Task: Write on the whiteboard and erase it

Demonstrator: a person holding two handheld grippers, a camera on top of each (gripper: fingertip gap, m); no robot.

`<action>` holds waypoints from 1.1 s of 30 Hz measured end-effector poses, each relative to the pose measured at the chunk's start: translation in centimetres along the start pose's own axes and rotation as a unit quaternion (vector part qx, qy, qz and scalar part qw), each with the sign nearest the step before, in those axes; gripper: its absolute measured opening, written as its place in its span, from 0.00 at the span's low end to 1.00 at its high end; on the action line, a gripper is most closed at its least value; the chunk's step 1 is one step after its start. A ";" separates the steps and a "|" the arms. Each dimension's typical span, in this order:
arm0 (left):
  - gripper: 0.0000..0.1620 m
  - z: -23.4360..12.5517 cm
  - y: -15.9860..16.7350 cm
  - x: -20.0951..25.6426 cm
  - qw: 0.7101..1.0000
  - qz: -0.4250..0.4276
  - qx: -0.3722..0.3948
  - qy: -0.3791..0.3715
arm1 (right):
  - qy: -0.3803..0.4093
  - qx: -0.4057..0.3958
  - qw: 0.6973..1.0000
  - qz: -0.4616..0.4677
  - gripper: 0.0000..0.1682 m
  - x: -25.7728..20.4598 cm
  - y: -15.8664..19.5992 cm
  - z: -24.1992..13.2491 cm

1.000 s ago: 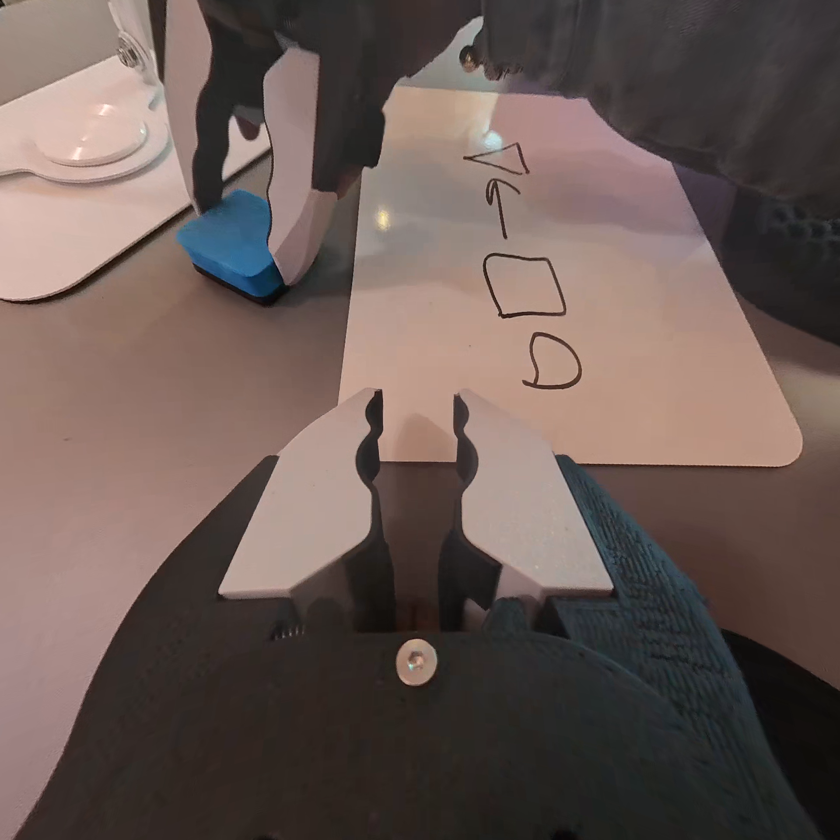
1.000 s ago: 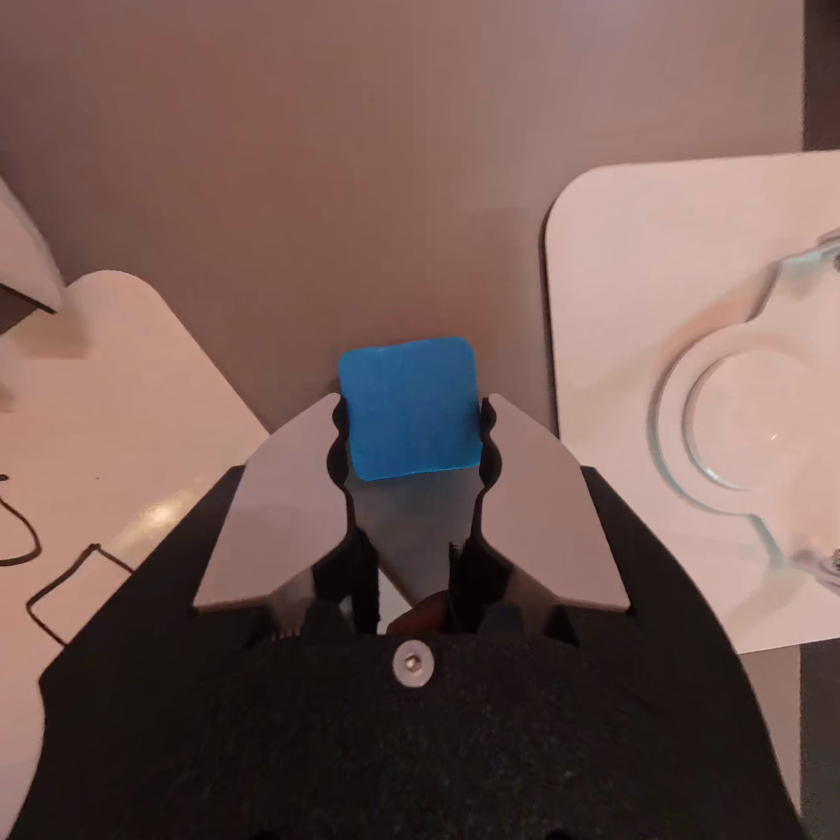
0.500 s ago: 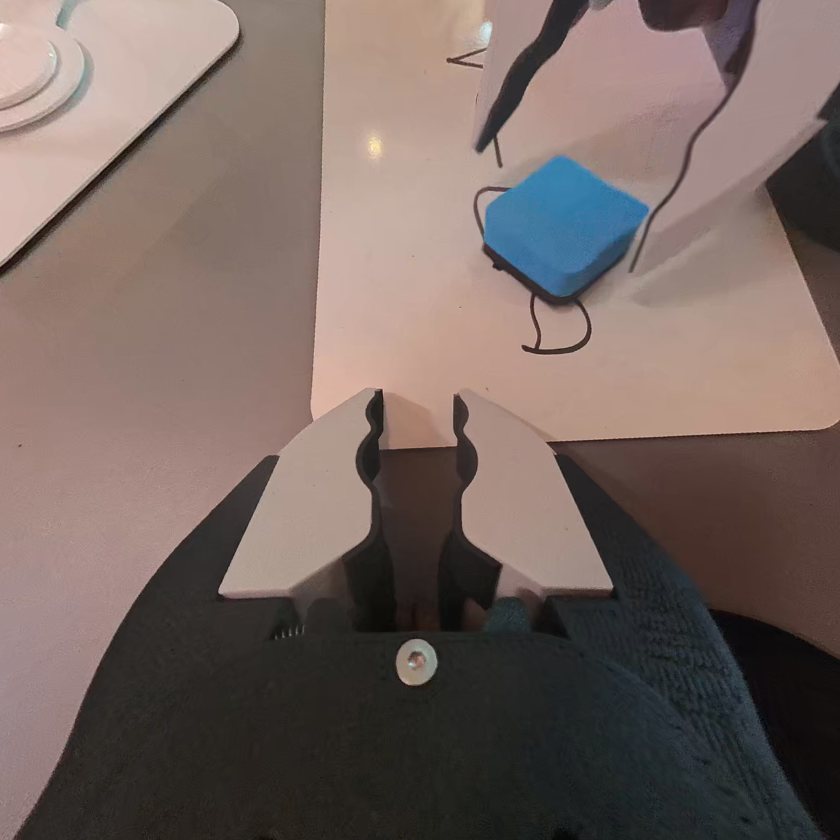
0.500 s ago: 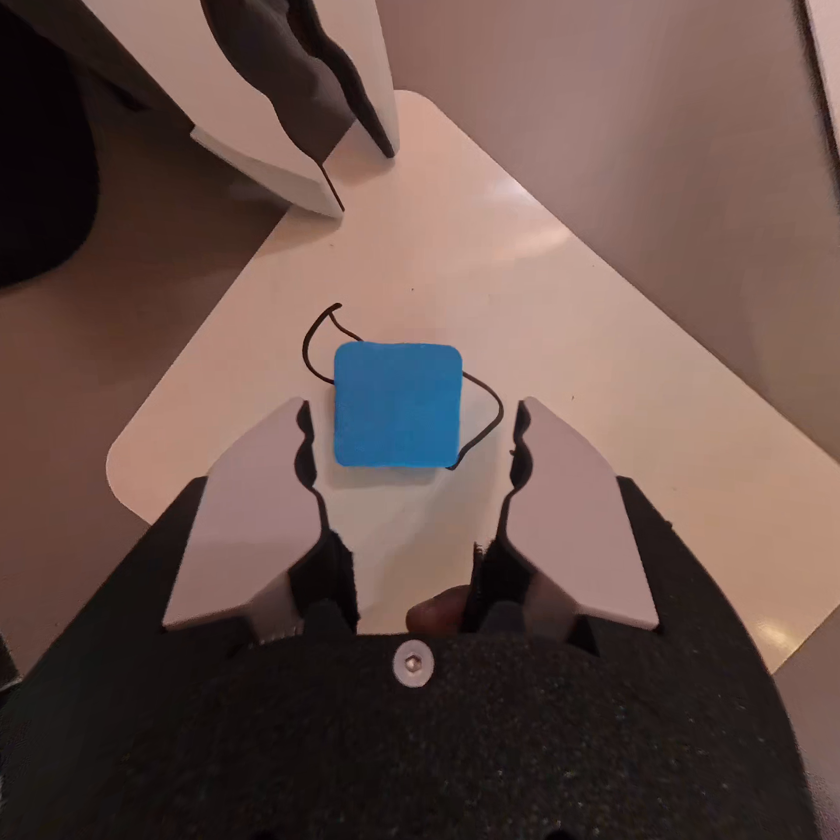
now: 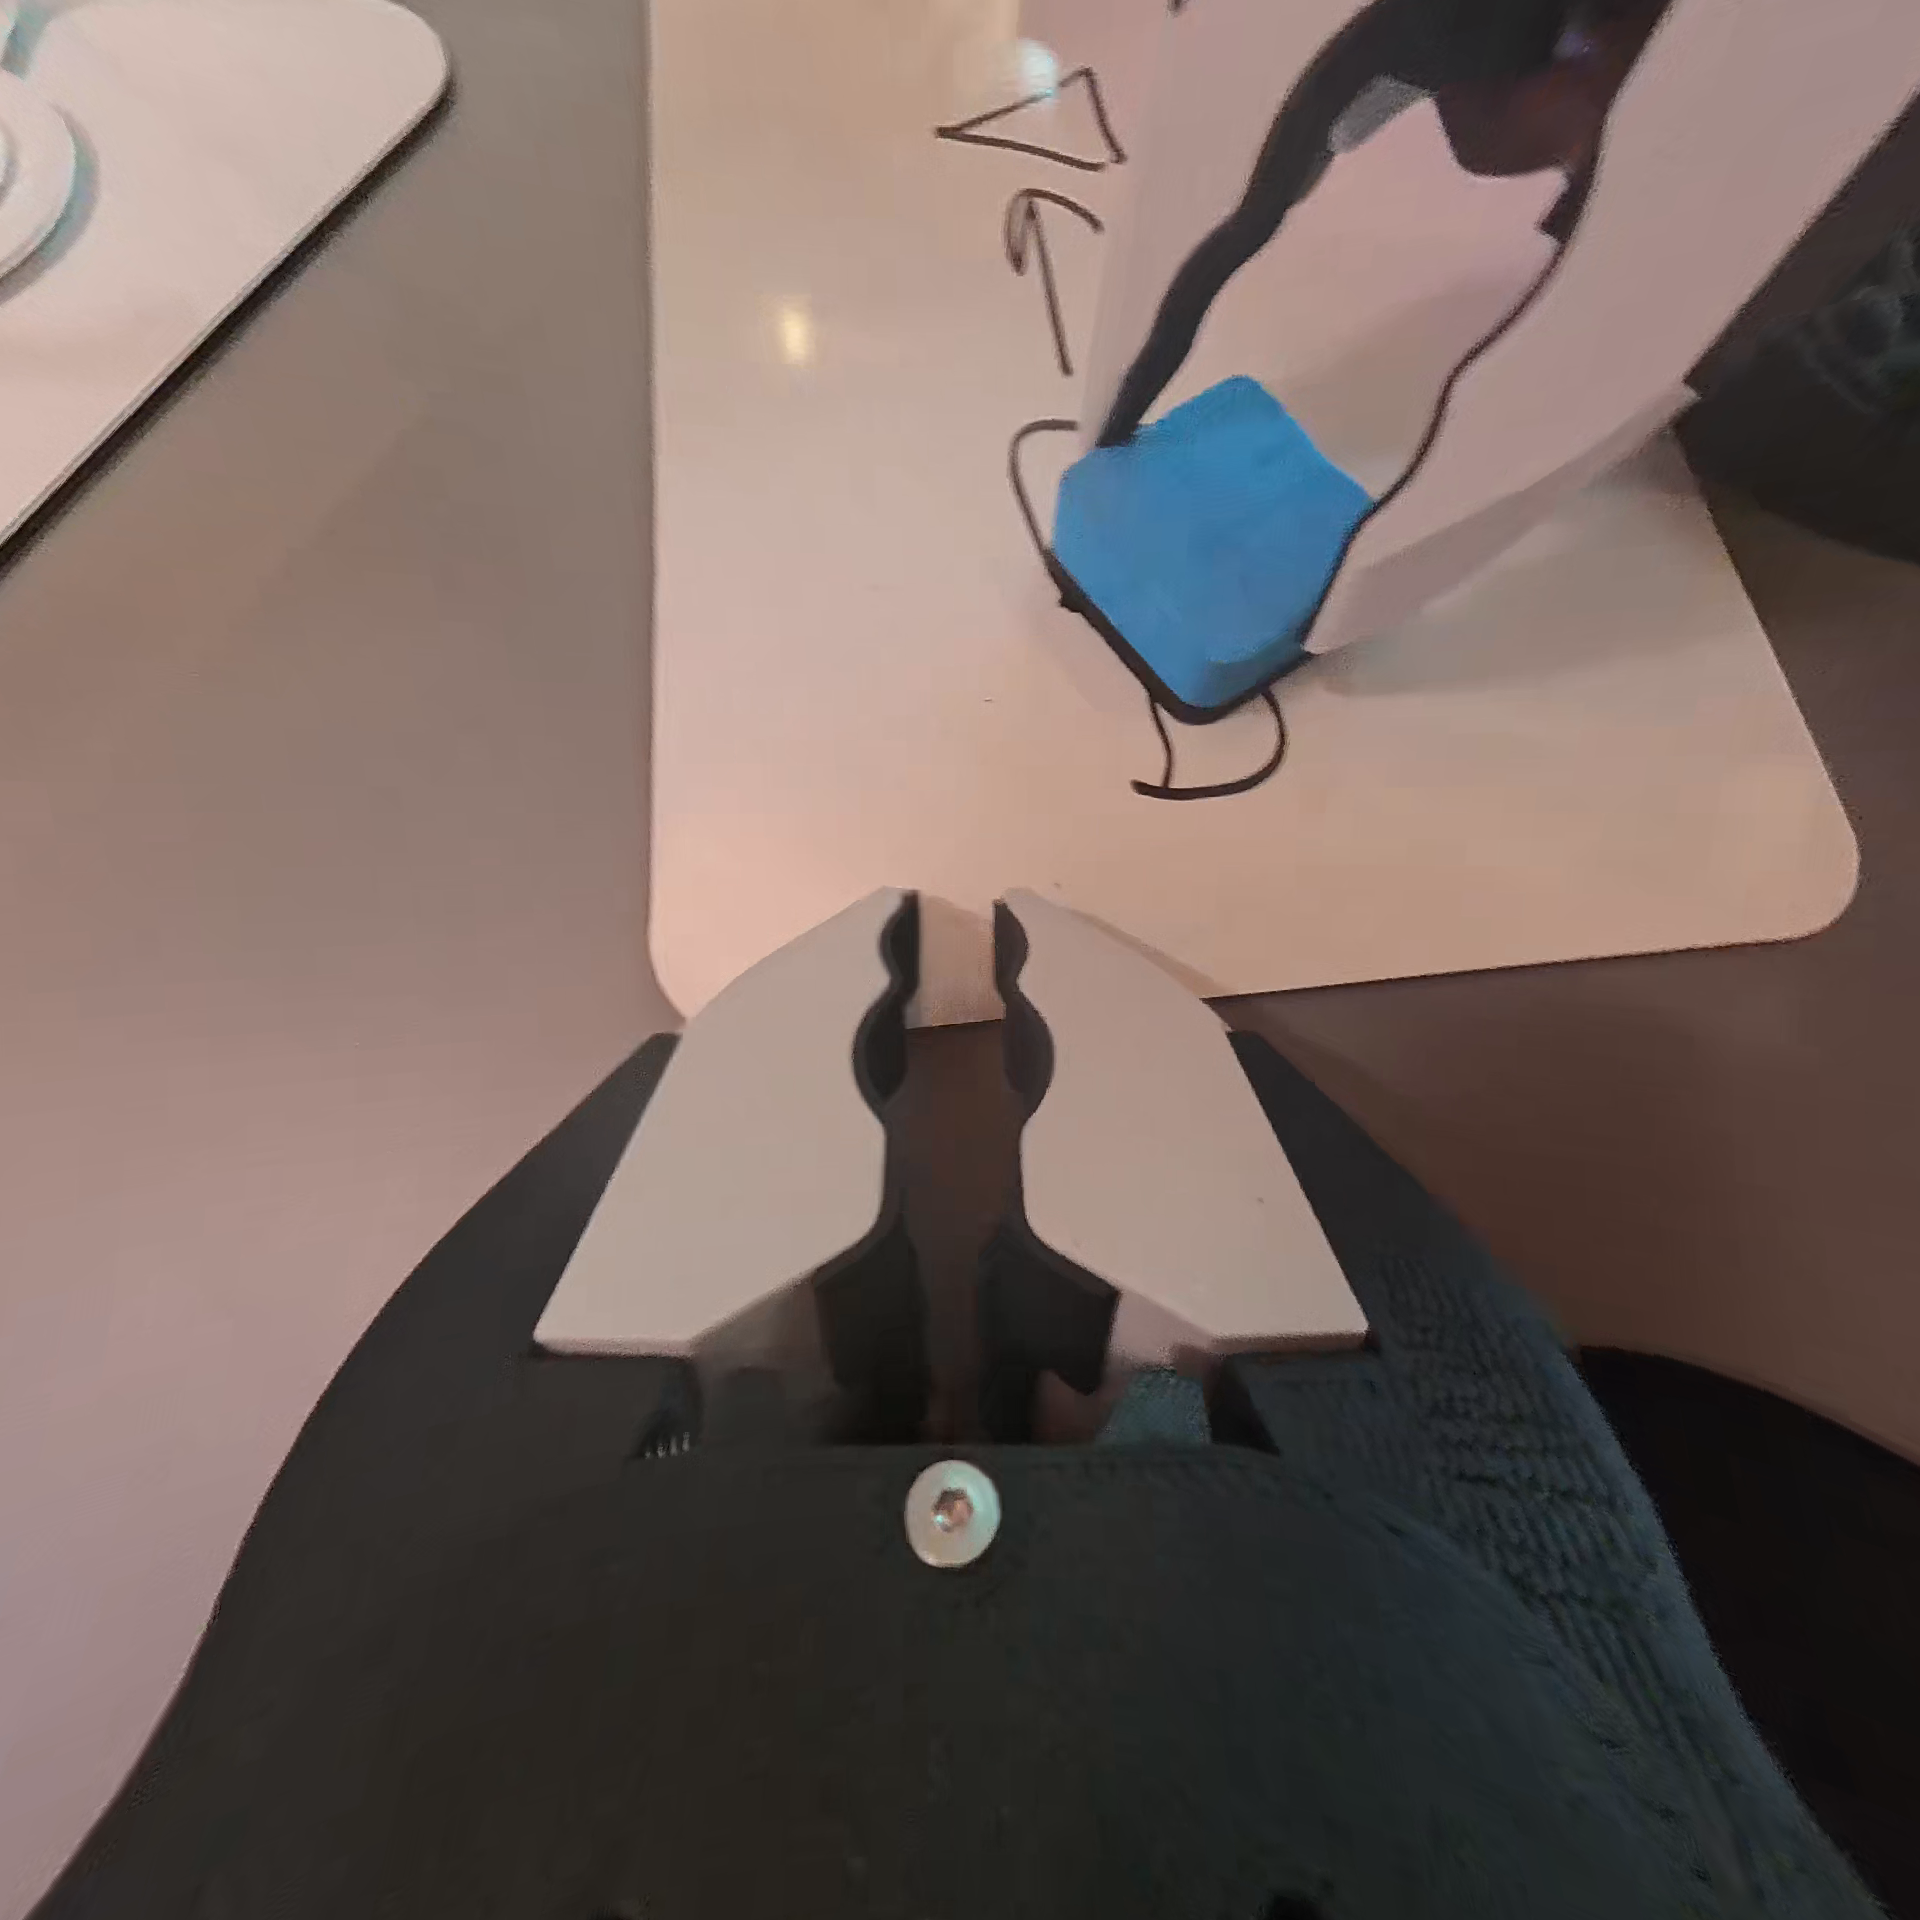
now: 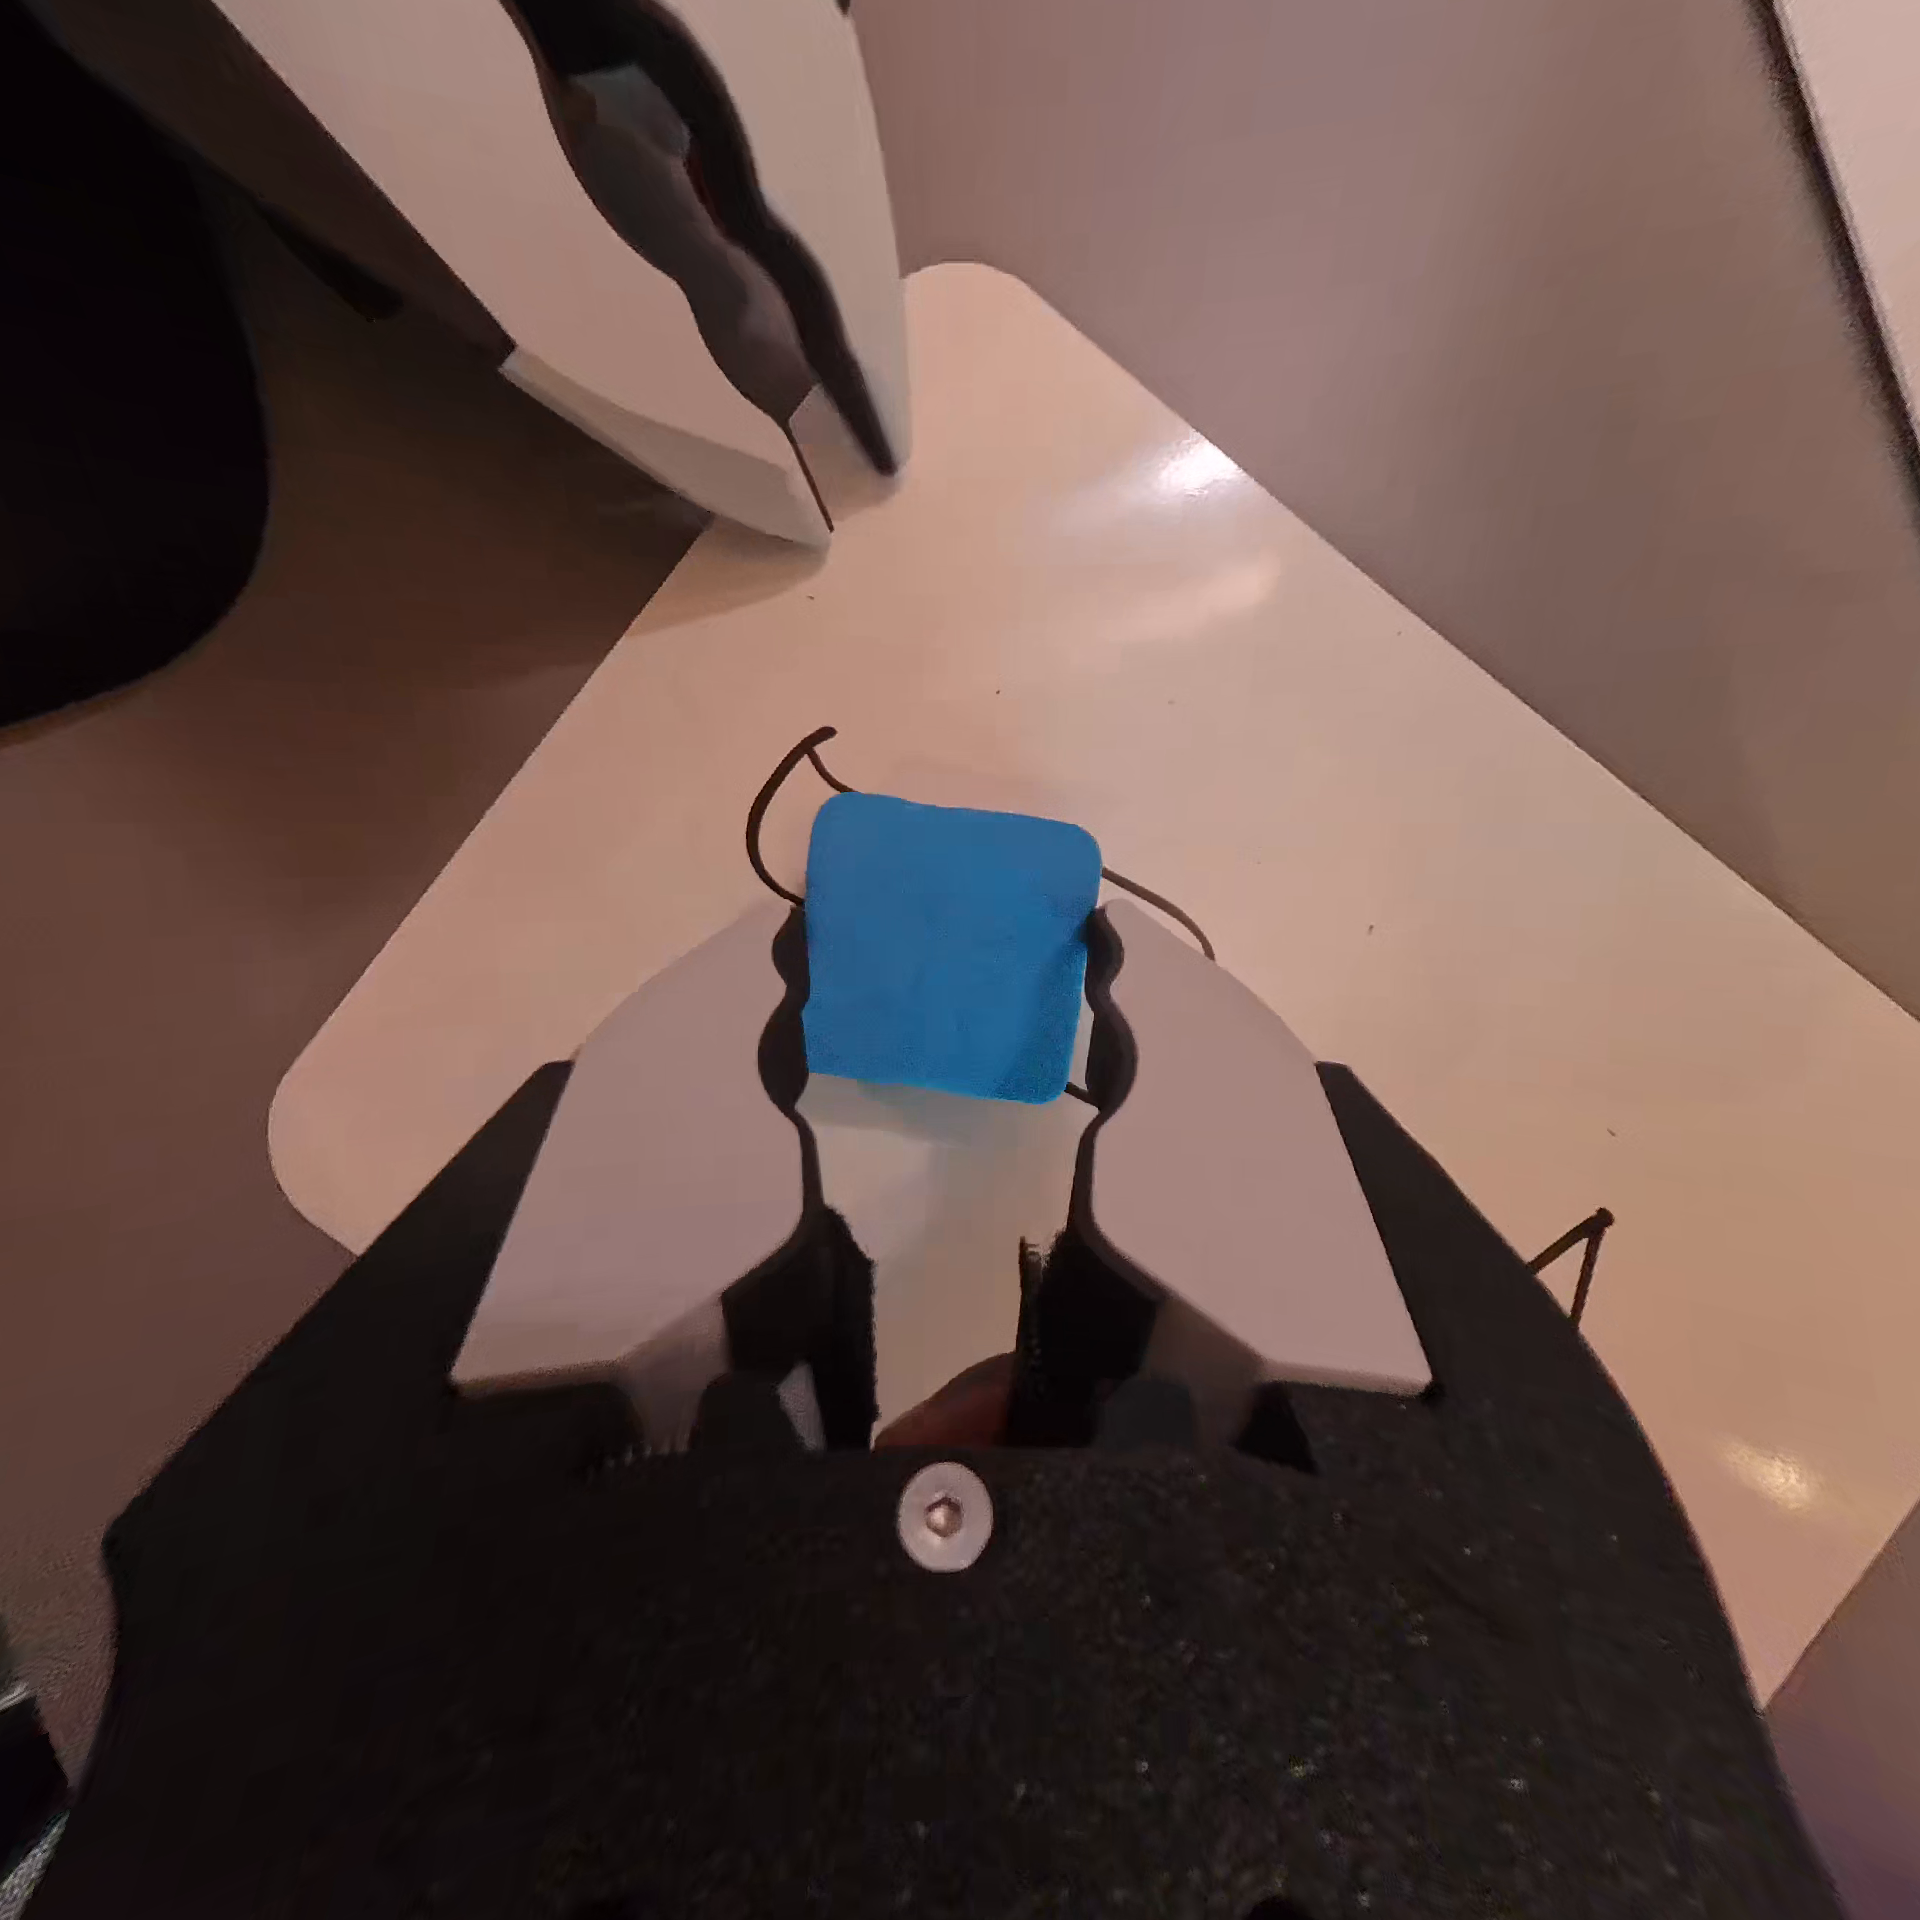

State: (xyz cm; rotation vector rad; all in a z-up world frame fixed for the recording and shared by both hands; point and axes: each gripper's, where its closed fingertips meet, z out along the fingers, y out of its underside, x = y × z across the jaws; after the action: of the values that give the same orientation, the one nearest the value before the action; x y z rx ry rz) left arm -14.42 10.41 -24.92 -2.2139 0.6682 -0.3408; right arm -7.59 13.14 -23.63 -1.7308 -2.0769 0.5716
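Observation:
A white whiteboard (image 5: 831,623) lies flat on the brown table, with a black triangle (image 5: 1049,130), an arrow (image 5: 1044,270) and a curved shape (image 5: 1216,769) drawn on it. A blue eraser (image 5: 1205,551) sits on the board over the drawn square. My right gripper (image 5: 1236,520) is shut on the eraser, one finger on each side. In the right wrist view the eraser (image 6: 945,945) fills the right gripper (image 6: 945,920), with the whiteboard (image 6: 1143,623) beneath. My left gripper (image 5: 951,904) is empty at the board's near edge, jaws a narrow gap apart. It also shows in the right wrist view (image 6: 852,488).
A second white board (image 5: 208,208) carrying a clear round piece lies at the far left. Bare brown tabletop (image 5: 312,727) runs between the two boards. A dark object (image 5: 1849,416) stands just beyond the whiteboard's right edge. The left gripper's tips are roughly 8 cm from the right gripper's.
The right gripper brought the eraser from the table onto the board, opened around it, and has now shut on it again. The left gripper's jaws have narrowed.

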 end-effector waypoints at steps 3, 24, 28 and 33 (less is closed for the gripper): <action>0.01 0.1 0.0 0.3 1.000 0.011 -0.001 -0.002 | 0.020 0.000 0.999 0.025 0.30 1.8 0.5 -0.2; 0.01 0.1 0.0 1.0 1.000 0.019 -0.003 0.011 | 0.016 0.067 0.998 0.013 0.30 -1.4 -3.5 2.1; 0.01 0.1 0.0 1.0 1.000 0.019 -0.002 0.011 | 0.130 0.044 0.978 0.160 0.30 12.6 3.6 -1.7; 0.01 0.1 0.0 1.1 1.000 0.016 -0.002 0.014 | 0.157 0.066 0.961 0.218 0.30 15.9 5.8 -2.8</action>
State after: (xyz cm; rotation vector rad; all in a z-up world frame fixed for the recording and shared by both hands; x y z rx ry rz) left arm -13.50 9.85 -24.96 -2.2036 0.7197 -0.3554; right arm -3.98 29.92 -23.90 -2.0554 -1.4179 0.5024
